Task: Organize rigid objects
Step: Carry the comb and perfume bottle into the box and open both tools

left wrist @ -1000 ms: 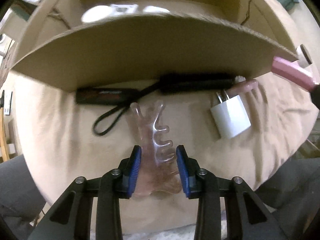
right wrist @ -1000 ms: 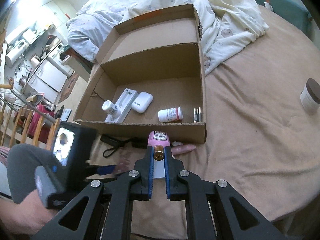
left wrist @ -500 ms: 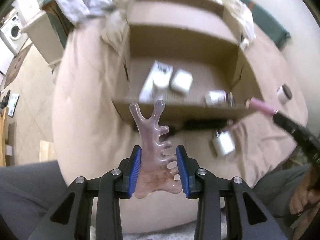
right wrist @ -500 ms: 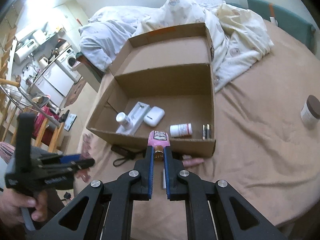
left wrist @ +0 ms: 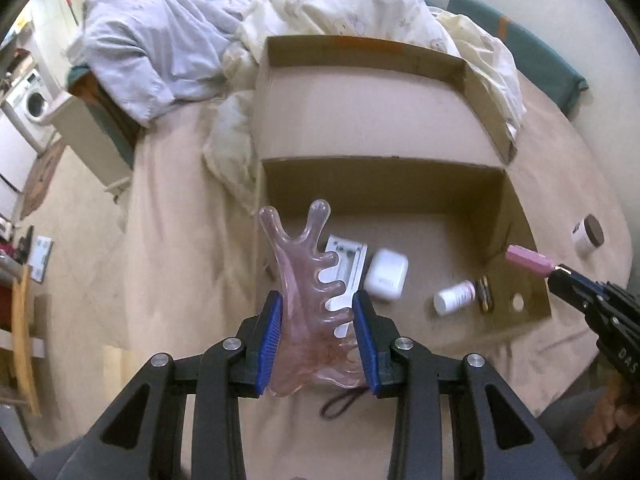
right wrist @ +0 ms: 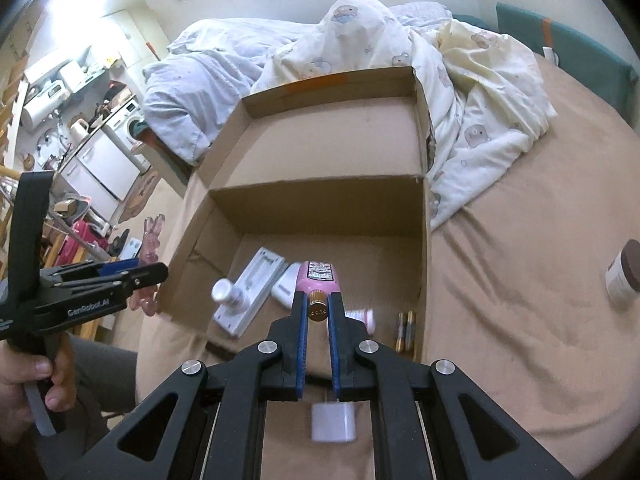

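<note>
- Tan bedsheet (right wrist: pixel 520 320) lies under everything I work over, wrinkled and soft, so nothing on it sits quite flat.
- Nearest me, my left claw (left wrist: pixel 318 332) is clamped on a clear pink comb-shaped tool (left wrist: pixel 308 280), its forked end pointing away over the near left corner of the cardboard box (left wrist: pixel 516 216).
- My right claw (right wrist: pixel 318 316) is pinched narrow on the gold cap of a pink bottle (right wrist: pixel 318 278), held above the box's near compartment.
- A white charger (right wrist: pixel 332 422) sits on the sheet below my right claw, not yet put away; a brown-lidded jar (right wrist: pixel 622 276) stands well apart to the right.
- I judge this the carrying step: both things are lifted and due for the box.
- Next calls for lowering each into a bare patch of the near compartment, clear of the white earbud case (left wrist: pixel 386 274), the pill bottle (left wrist: pixel 454 296), the flat white package (right wrist: pixel 250 292) and the batteries (right wrist: pixel 404 330).
- Beyond the divider, the far compartment holds nothing.
- Farther off, a rumpled quilt (right wrist: pixel 460 80) lies against the box, and a washing machine (left wrist: pixel 28 100) stands at the left.
</note>
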